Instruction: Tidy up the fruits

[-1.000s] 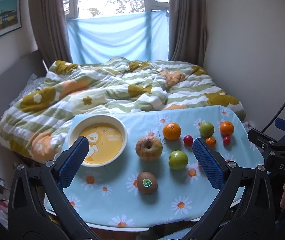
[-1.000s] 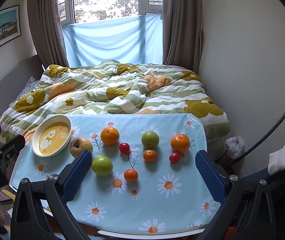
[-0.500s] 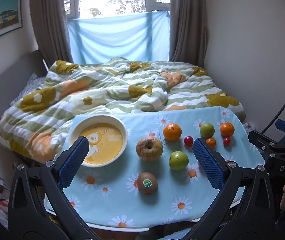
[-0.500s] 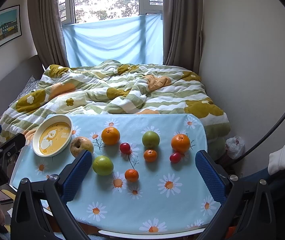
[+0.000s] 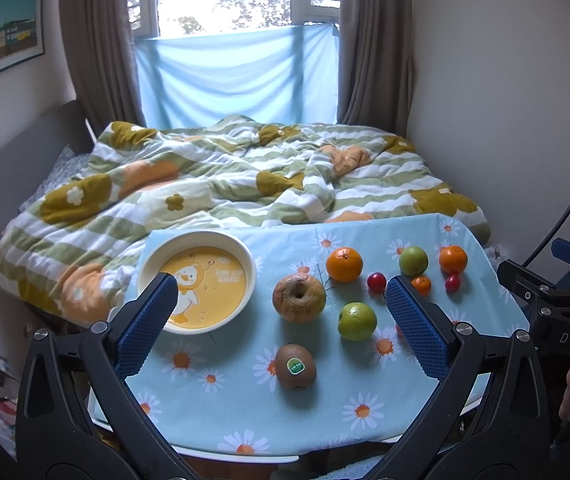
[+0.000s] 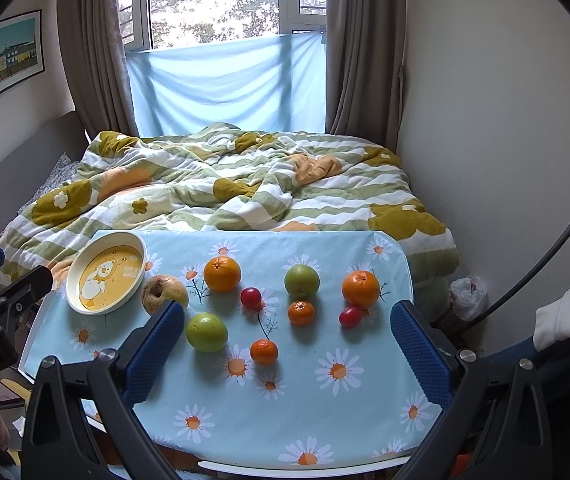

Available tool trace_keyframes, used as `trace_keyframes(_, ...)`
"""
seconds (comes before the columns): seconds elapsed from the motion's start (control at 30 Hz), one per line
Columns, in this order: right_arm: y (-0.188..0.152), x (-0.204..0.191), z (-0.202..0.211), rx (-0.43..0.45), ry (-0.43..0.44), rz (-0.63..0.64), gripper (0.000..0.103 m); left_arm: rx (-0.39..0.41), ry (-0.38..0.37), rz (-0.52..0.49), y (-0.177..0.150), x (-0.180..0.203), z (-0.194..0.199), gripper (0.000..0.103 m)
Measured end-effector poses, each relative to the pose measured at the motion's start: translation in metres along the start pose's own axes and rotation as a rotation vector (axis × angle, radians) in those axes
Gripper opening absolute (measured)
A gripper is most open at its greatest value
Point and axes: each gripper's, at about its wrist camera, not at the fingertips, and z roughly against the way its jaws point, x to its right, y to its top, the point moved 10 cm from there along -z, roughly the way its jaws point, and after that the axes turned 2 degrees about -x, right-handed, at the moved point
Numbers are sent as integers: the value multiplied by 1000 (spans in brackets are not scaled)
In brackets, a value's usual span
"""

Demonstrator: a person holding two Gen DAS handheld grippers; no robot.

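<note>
A yellow bowl with a duck picture (image 5: pixel 197 280) (image 6: pixel 105 276) stands empty at the table's left. Beside it lie a wrinkled brown apple (image 5: pixel 299 298) (image 6: pixel 163 293), a kiwi (image 5: pixel 295 366), green apples (image 5: pixel 357 321) (image 6: pixel 207 331) (image 6: pixel 301 280), oranges (image 5: pixel 344 264) (image 6: pixel 222 274) (image 6: pixel 360 289), small tangerines (image 6: pixel 263 351) (image 6: pixel 301 313) and red cherry tomatoes (image 6: pixel 251 297) (image 6: pixel 350 316). My left gripper (image 5: pixel 279 322) is open and empty above the table's near left. My right gripper (image 6: pixel 287 344) is open and empty above the near right.
The fruit lies on a table with a blue daisy cloth (image 6: pixel 325 400). Behind it is a bed with a green and white striped quilt (image 6: pixel 225 184), then a curtained window. A white wall (image 6: pixel 485 120) stands on the right.
Both views have shifted very slightly; the fruit and bowl have not moved. Both grippers stay open.
</note>
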Motion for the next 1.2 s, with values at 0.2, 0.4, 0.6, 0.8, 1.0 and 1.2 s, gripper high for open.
trace_keyframes(0.2, 4, 0, 3, -4, 5, -4, 103, 0, 1, 2, 0, 0, 0, 103)
trace_keyframes(0.4, 5, 1, 4, -2, 6, -4, 103, 1, 0, 0, -1, -1, 1, 103)
trace_keyframes(0.6, 5, 0, 5, 0, 3, -6, 103, 3, -1, 1, -1, 0, -1, 103)
trace_keyframes(0.8, 7, -1, 6, 7, 7, -5, 103, 5, -4, 0, -1, 0, -1, 103)
trace_keyframes(1.0, 7, 0, 7, 5, 2, -9, 103, 1, -11, 2, -1, 1, -3, 103)
trace_keyframes(1.2, 5, 7, 6, -7, -34, -18, 103, -43, -22, -10, -6, -9, -6, 103)
